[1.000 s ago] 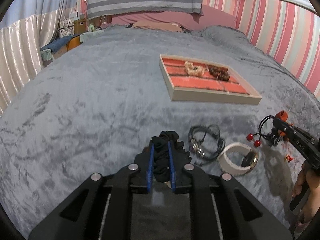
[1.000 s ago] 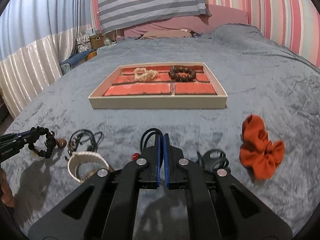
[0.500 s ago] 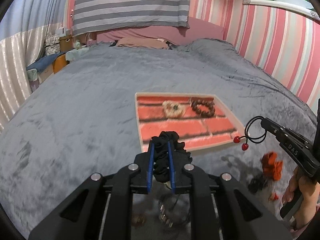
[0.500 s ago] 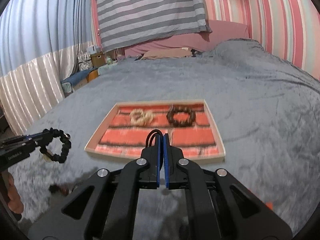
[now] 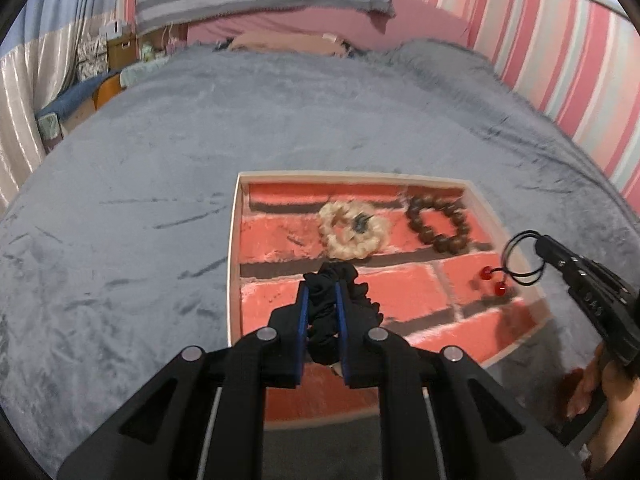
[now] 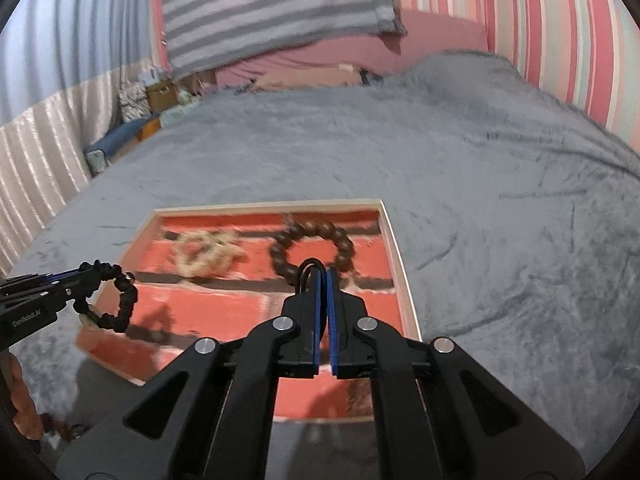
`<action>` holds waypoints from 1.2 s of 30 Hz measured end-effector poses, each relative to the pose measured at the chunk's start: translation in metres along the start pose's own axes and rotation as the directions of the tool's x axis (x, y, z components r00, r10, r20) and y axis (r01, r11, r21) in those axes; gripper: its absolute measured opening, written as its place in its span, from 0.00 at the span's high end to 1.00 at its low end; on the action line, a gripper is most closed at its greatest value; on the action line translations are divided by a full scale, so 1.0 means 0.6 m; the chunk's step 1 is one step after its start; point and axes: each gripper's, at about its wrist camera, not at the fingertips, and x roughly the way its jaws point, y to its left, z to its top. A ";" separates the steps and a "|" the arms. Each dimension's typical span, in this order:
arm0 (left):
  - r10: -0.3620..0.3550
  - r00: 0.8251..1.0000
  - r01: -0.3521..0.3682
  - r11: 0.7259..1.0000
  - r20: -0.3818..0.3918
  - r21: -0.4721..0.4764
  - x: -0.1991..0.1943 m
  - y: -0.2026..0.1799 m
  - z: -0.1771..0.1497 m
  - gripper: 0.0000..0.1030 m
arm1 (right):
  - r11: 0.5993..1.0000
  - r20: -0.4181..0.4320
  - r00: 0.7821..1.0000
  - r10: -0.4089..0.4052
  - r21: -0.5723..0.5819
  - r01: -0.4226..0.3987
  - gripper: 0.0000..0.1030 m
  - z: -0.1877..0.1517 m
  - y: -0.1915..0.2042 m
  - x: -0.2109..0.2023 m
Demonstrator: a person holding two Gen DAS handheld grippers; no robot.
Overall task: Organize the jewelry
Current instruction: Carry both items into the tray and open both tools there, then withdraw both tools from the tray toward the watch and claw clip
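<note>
grey blanket [image 5: 280,120], striped cloth [image 6: 272,12], pink-striped wall [image 5: 560,60]

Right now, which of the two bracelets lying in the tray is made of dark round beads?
The brown bead bracelet, in the tray's far right compartment. The cream bracelet to its left is pale and looks braided, not beaded.

Red brick-pattern tray [image 5: 234,264] on grey blanket [image 5: 160,152]; inside it cream bracelet [image 5: 352,234], dark brown beads [image 5: 438,224]; black scrunchie [image 5: 322,304]; pink-striped wall [image 5: 560,60].
</note>
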 end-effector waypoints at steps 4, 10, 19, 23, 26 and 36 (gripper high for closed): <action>0.026 0.996 -0.028 0.999 -0.081 -0.024 0.063 0.017 0.009 0.87 | 0.999 -0.076 0.997 -0.029 0.035 0.032 0.96 -0.003 -0.025 0.047; 0.065 0.986 -0.068 0.998 -0.155 -0.015 0.108 0.025 0.019 0.87 | 0.997 -0.167 0.984 -0.063 0.033 0.070 0.96 -0.003 -0.029 0.090; 0.089 0.977 -0.093 0.996 -0.195 -0.011 0.149 0.033 0.041 0.87 | 0.995 -0.236 0.967 -0.100 -0.004 0.102 0.96 0.005 -0.023 0.136; 0.103 0.976 -0.105 0.995 -0.189 0.002 0.151 0.029 0.043 0.86 | 0.994 -0.256 0.961 -0.107 -0.012 0.107 0.96 -0.001 -0.023 0.152; 0.113 0.977 -0.112 0.994 -0.182 0.018 0.150 0.025 0.040 0.85 | 0.993 -0.252 0.960 -0.119 -0.029 0.115 0.94 -0.001 -0.020 0.152; 0.071 0.990 -0.072 0.997 -0.120 -0.005 0.093 0.024 0.033 0.50 | 0.997 -0.170 0.983 -0.069 -0.029 0.065 0.55 0.011 -0.019 0.096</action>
